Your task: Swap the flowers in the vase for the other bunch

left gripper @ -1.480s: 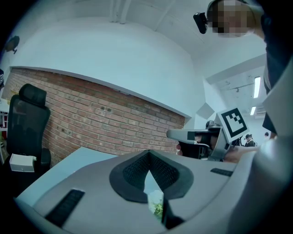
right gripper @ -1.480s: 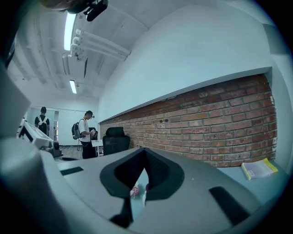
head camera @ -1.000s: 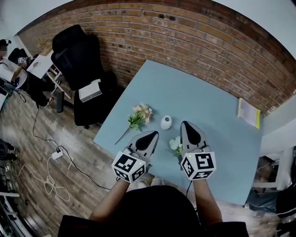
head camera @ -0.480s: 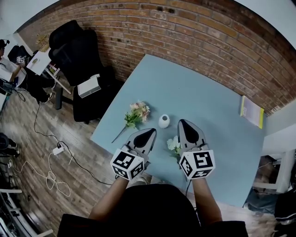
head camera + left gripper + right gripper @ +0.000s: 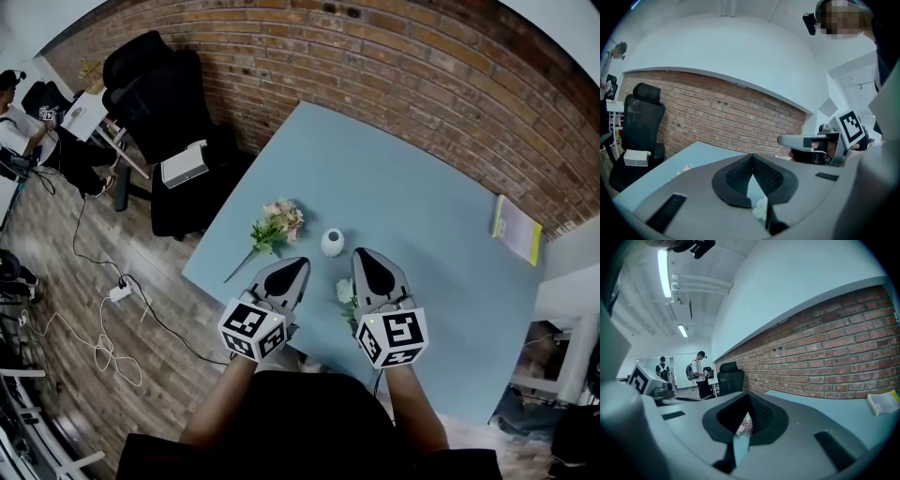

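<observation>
**Condition.** Both tools were held low over the near part of the blue table. The jaws of the left gripper were closed together with nothing between them. The jaws of the right gripper were likewise closed and empty. The small white vase stood upright just beyond the two tips. No stems could be made out in it from the head view. The pink bunch lay flat to the vase's left. The white bunch lay just beside the right gripper, partly hidden by it.

**Hazards, as judged.**
- The vase was likely to be light. It could have been tipped or pushed by a closed tip brought in too low.
- A stem lying flat could not have been gripped until the jaws were opened, and closed jaws would only have pushed it along.
- The white bunch could have been brushed toward the near edge by the right tool.
- With no bunch seen in the vase, the wrong one could have been chosen.
</observation>
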Tool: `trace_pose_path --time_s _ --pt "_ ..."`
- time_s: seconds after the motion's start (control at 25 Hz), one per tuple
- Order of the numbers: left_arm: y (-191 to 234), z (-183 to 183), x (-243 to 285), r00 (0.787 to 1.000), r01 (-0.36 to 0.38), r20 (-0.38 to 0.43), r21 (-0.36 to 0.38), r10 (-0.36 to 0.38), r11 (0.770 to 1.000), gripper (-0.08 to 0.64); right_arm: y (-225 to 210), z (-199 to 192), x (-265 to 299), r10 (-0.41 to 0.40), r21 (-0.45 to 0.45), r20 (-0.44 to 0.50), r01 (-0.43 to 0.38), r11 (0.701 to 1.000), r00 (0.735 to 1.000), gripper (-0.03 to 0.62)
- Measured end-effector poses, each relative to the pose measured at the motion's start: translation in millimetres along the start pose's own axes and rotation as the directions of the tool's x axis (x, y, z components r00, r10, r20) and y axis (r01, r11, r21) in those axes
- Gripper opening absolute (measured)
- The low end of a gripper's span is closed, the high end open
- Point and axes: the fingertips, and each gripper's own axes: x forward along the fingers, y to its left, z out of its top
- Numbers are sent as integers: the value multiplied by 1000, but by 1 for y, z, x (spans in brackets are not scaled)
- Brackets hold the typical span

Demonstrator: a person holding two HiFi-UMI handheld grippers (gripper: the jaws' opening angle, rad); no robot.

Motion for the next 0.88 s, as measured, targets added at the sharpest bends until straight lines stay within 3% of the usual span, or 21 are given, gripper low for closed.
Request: trace_pose_path --time_s 0.36,0.88 --pt "41 2 -5 999 -17 -40 -10 16 1000 6 5 2 17 -31 -11 -16 31 999 999 12" --pt "92 3 1 989 67 -129 5 -66 998 8 18 12 50 -120 -10 -26 119 993 992 12"
